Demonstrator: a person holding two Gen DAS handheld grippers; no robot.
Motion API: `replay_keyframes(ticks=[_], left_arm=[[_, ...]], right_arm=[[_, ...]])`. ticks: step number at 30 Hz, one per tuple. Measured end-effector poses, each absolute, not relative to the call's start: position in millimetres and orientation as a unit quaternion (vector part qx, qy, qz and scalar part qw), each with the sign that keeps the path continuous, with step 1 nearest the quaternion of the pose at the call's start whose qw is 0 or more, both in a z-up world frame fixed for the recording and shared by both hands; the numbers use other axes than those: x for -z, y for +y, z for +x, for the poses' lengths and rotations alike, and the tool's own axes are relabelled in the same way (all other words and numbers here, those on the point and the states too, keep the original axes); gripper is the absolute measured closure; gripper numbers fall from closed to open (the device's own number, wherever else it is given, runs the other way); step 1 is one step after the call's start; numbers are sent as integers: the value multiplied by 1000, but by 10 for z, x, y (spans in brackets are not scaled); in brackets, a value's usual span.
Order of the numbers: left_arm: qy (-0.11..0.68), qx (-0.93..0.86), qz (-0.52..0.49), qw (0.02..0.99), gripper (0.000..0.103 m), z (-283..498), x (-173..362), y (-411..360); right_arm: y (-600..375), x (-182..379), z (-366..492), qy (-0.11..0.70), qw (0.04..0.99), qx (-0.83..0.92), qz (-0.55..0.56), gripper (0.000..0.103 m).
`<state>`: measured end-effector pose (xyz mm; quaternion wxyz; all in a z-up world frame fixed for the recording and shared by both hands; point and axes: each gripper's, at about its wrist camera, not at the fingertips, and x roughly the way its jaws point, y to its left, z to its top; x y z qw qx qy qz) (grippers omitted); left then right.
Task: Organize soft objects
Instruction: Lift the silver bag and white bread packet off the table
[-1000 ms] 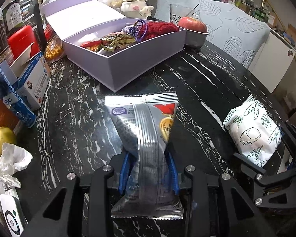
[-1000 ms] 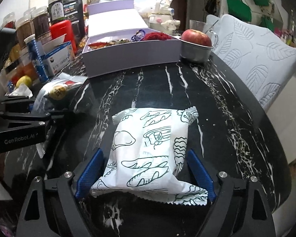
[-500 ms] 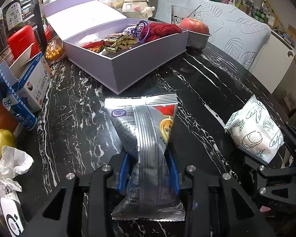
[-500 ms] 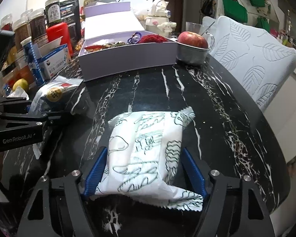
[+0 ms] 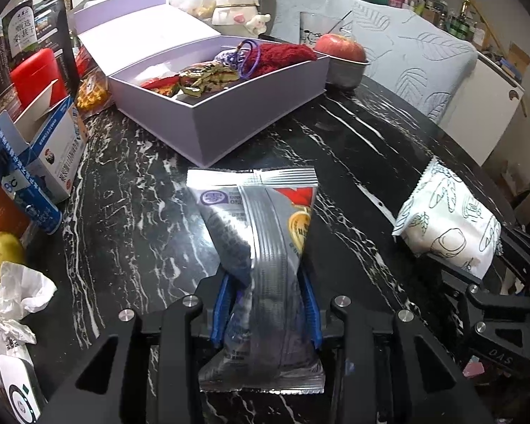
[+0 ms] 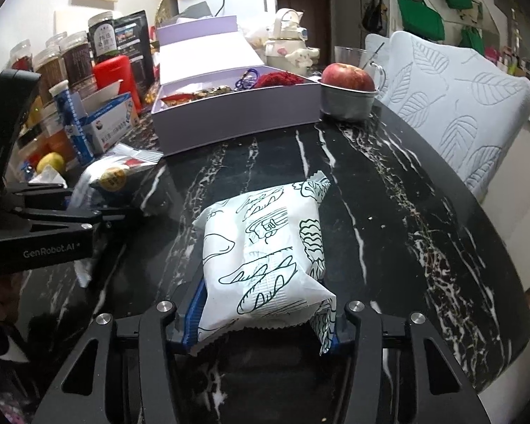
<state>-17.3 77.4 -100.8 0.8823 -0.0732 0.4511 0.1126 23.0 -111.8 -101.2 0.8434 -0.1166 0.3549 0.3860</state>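
Pouch point(image 5: 265, 247) print (creased, foil) unreadable; white packet's point(image 6: 265, 251) underside hidden.

The worktop point(image 5: 130, 219) is glossy black marble with white veins. The silver packet point(image 5: 265, 240) is shiny crinkled foil; the white printed packet point(image 6: 265, 258) looks matt, papery. The lilac box point(image 5: 251, 120) is smooth matt card, the bowl point(image 6: 346, 100) brushed metal.

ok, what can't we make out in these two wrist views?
- Floor of the open lilac cardboard box: both views, hidden by its near wall.
- Tail of the crinkled silver foil snack packet: left wrist view, partly covered by the left tool.
- White bread-print soft pack, underside: right wrist view, faces the table.
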Motion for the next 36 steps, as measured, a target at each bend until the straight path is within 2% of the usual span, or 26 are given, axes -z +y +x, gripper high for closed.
replay_keyframes(ticks=[14,22,27,31,36], left_arm=[[432,-89,-68,895,70,-380,839,657],[456,-87,-89,881,68,-301,994,711],[459,-95,-63,881,68,-235,997,660],[459,-91,-64,882,68,-197,991,667],[458,-87,-67,882,68,-174,993,690]], right_arm=[[-1247,949,67,344,836,-418,-90,51],[-1258,1005,55,357,834,-406,-104,50],[-1225,996,55,350,838,-399,-128,41],[-1241,952,62,331,855,-374,-139,14],[-1190,901,87,313,856,-386,-144,13]])
